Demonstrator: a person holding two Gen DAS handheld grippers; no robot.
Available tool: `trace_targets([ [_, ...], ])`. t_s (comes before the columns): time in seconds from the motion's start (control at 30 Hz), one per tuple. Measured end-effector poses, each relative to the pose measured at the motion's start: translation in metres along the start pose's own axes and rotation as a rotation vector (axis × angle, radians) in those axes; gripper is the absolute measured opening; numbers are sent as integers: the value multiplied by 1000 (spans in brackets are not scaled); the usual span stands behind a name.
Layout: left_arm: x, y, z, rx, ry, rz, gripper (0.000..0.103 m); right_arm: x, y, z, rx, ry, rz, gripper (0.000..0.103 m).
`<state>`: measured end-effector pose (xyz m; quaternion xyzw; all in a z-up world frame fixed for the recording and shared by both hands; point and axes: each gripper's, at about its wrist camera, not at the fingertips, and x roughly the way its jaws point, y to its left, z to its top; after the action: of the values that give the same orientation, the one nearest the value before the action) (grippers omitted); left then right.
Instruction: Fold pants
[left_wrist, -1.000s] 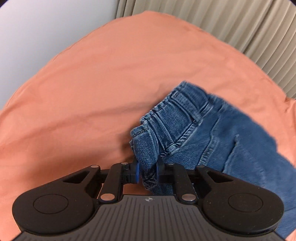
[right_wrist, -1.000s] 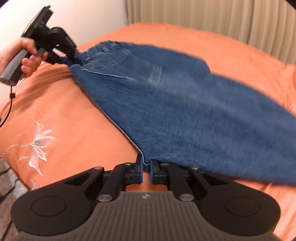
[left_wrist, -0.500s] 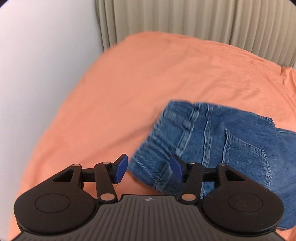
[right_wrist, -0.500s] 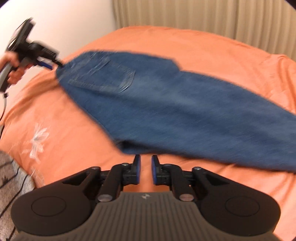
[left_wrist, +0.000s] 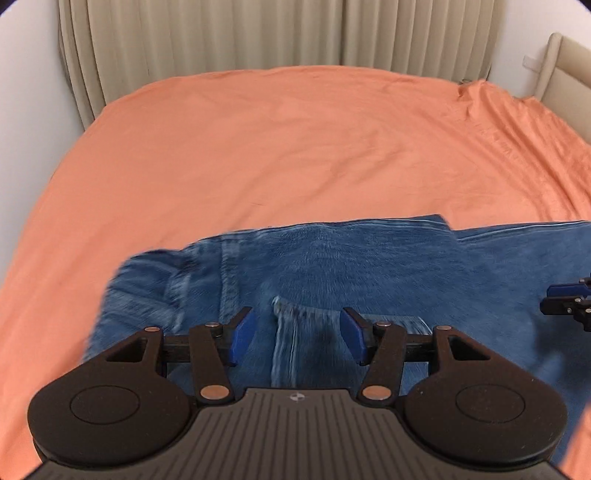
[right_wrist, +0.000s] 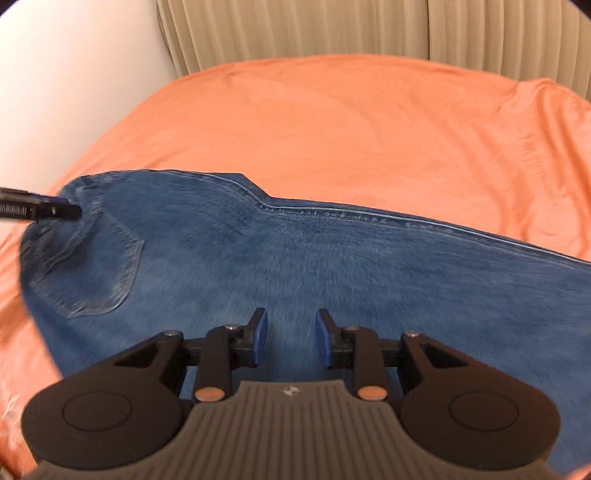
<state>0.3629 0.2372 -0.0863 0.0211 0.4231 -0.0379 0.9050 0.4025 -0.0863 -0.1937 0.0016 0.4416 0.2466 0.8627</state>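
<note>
Blue denim pants (left_wrist: 351, 269) lie flat on the orange bed, folded lengthwise with a back pocket (right_wrist: 96, 269) facing up. My left gripper (left_wrist: 295, 334) is open and empty, hovering over the waistband end by the pocket. My right gripper (right_wrist: 290, 336) is open and empty over the upper leg; the pants (right_wrist: 332, 266) stretch away to the right. The right gripper's tip shows at the right edge of the left wrist view (left_wrist: 565, 304). The left gripper's tip shows at the left edge of the right wrist view (right_wrist: 40, 208).
An orange sheet (left_wrist: 277, 147) covers the bed. Beige curtains (left_wrist: 240, 37) hang behind the bed's far edge. A white wall (right_wrist: 66, 74) runs along the left side. A beige headboard (left_wrist: 565, 70) stands at the far right.
Both grippers have let go of the pants and opened. The pants, held up a second ago, now lie flat on the bed. Both grippers have pulled back over them.
</note>
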Motion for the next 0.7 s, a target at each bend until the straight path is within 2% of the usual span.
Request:
trace_targets([
  [0.1, 30, 7, 6, -44, -9, 26, 63, 42, -2, 17, -29, 45, -16, 25],
  [0.2, 60, 24, 16, -121, 2, 32, 59, 72, -6, 34, -47, 33, -23, 26],
  [0.3, 79, 36, 20, -144, 39, 45, 38, 94, -15, 55, -24, 24, -34, 24],
  [0.37, 89, 40, 20, -130, 54, 87, 11, 108, -22, 66, 3, 33, -39, 20],
  [0.4, 92, 44, 20, -131, 61, 107, 7, 112, -25, 69, 8, 34, -42, 17],
  [0.47, 95, 51, 16, -153, 63, 96, 7, 118, -29, 74, 8, 16, -60, 17],
  [0.53, 94, 46, 14, -121, 48, 126, 7, 123, -36, 78, 18, 2, -166, 17],
  [0.63, 81, 30, 7, -58, 2, 199, 6, 117, -56, 77, 87, -6, -146, 17],
  [0.7, 68, 26, 3, -55, -8, 208, 9, 101, -62, 75, 70, -17, -186, 24],
])
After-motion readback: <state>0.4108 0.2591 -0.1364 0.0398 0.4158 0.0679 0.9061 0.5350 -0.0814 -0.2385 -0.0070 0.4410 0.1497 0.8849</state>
